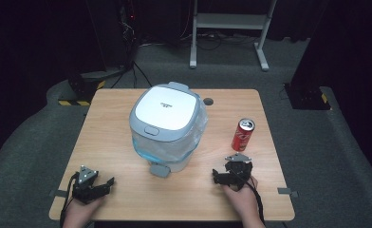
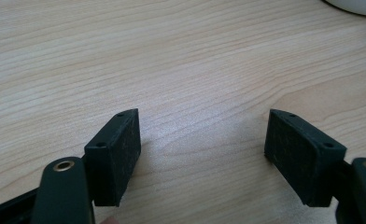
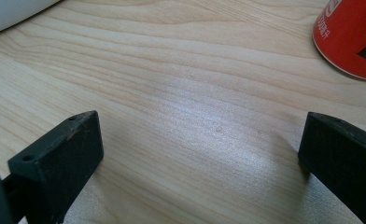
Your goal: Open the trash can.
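Both claws are released, nothing between the jaws. Left gripper [image 1: 109,182] sits low at the near left of the table [image 1: 113,142], its flat black pads [image 2: 118,156] spread wide over pale, fine-grained wood. Right gripper [image 1: 214,175] is at the near right, jaws just as wide, blocky matte pads [image 3: 62,161] with little screw holes. Each is gripped from behind by a hand [image 1: 241,199] coming in from the bottom edge. Mid-table there's a boxy bin [image 1: 167,126] with rounded corners, smooth white-and-grey lid, and a crinkly clear plastic liner bulging round its sides. Glossy red soda can [image 1: 243,135] stands upright right of it, just beyond the right gripper.
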A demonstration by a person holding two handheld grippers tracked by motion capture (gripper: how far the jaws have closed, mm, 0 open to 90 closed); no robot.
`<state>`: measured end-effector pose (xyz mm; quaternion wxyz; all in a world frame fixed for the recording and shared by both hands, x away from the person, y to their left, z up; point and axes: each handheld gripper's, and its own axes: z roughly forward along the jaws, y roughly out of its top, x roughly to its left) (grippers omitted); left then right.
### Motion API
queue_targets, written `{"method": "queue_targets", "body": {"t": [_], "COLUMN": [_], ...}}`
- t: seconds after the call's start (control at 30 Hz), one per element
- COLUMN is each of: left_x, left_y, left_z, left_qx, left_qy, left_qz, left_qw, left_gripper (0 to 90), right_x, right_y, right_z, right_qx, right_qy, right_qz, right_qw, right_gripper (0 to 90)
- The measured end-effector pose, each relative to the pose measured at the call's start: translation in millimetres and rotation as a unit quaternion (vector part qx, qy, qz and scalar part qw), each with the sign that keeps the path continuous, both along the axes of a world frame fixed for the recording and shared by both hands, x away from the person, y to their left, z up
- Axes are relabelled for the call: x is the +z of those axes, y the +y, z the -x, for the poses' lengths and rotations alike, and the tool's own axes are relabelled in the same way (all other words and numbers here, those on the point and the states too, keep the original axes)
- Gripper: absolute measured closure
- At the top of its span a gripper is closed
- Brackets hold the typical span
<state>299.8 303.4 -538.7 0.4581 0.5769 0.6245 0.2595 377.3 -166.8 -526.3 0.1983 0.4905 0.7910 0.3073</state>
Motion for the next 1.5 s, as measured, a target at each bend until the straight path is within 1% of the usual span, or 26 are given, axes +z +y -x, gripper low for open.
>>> {"method": "queue_targets", "body": {"t": [0.07, 0.17, 0.3, 0.63, 0.73, 0.8, 0.9, 0.93, 1.0, 1.07, 1.1, 1.13, 1.17, 1.2, 1.27, 1.3, 1.37, 1.5], "left_x": [0.1, 0.1, 0.1, 0.2, 0.3, 0.1, 0.3, 0.2, 0.4, 0.4, 0.6, 1.0, 1.9, 3.1, 6.4, 8.0, 11.8, 16.1], "left_y": [-0.5, -0.6, -0.7, -0.3, 0.0, -0.5, -0.1, -0.8, -0.3, -0.6, -1.7, -2.0, -2.7, -3.7, -9.0, -11.0, -16.7, -26.6], "left_z": [0.8, 0.9, 0.8, 0.9, 2.1, 2.6, 2.7, 2.2, 2.4, 2.6, 3.8, 4.6, 5.7, 7.2, 10.1, 10.8, 10.8, 9.7], "left_qx": [-0.002, -0.002, -0.001, -0.004, -0.006, -0.005, -0.007, -0.008, -0.015, -0.016, -0.017, -0.019, -0.022, -0.027, -0.037, -0.041, -0.047, -0.064], "left_qy": [-0.001, 0.000, 0.000, 0.001, 0.002, -0.001, 0.001, -0.001, 0.002, 0.001, -0.003, -0.002, 0.001, 0.003, -0.005, -0.005, -0.013, -0.013], "left_qz": [0.002, 0.003, 0.002, 0.000, -0.003, -0.003, -0.003, 0.000, -0.004, -0.005, -0.009, -0.015, -0.016, -0.010, -0.004, -0.003, 0.002, 0.007], "left_qw": [1.0000, 1.0000, 1.0000, 1.0000, 1.0000, 1.0000, 1.0000, 1.0000, 0.9999, 0.9999, 0.9998, 0.9997, 0.9996, 0.9996, 0.9993, 0.9991, 0.9988, 0.9978], "left_gripper": [27.9, 27.9, 27.9, 27.9, 28.2, 28.3, 28.3, 28.3, 28.3, 28.6, 28.8, 29.2, 29.8, 30.4, 30.9, 31.0, 31.0, 31.1], "right_x": [-0.1, 0.0, 0.0, 0.0, 0.0, 0.0, 0.0, 0.1, 0.2, 0.2, 0.2, 0.2, 0.2, 0.2, 0.1, 0.1, 0.1, 0.1], "right_y": [0.4, -0.2, 0.2, -0.7, 0.0, 0.2, 0.0, -0.2, -0.9, -1.2, -1.1, -0.7, -0.8, -0.8, -1.0, -1.2, -1.3, -1.6], "right_z": [1.2, 2.2, 2.4, 4.0, 3.2, 3.3, 3.3, 3.8, 4.5, 5.7, 5.9, 6.5, 6.6, 6.7, 6.9, 6.9, 7.2, 8.7], "right_qx": [-0.003, 0.003, 0.001, 0.010, 0.008, 0.007, 0.008, 0.008, 0.012, 0.014, 0.015, 0.014, 0.015, 0.014, 0.015, 0.014, 0.013, 0.012], "right_qy": [-0.001, -0.001, 0.000, 0.000, 0.000, 0.000, 0.000, 0.000, 0.000, -0.001, -0.001, 0.000, 0.000, 0.000, 0.000, 0.000, -0.001, -0.002], "right_qz": [0.001, 0.001, 0.000, -0.001, 0.000, 0.000, -0.001, -0.001, -0.001, 0.000, 0.000, -0.001, -0.001, -0.001, -0.001, -0.003, -0.003, -0.002], "right_qw": [1.0000, 1.0000, 1.0000, 1.0000, 1.0000, 1.0000, 1.0000, 1.0000, 0.9999, 0.9999, 0.9999, 0.9999, 0.9999, 0.9999, 0.9999, 0.9999, 0.9999, 0.9999], "right_gripper": [0.0, 0.0, 0.0, 0.0, 0.0, 0.0, 0.1, 0.3, 0.3, 0.4, 0.4, 0.4, 0.4, 0.4, 0.4, 0.7, 0.9, 1.5]}}
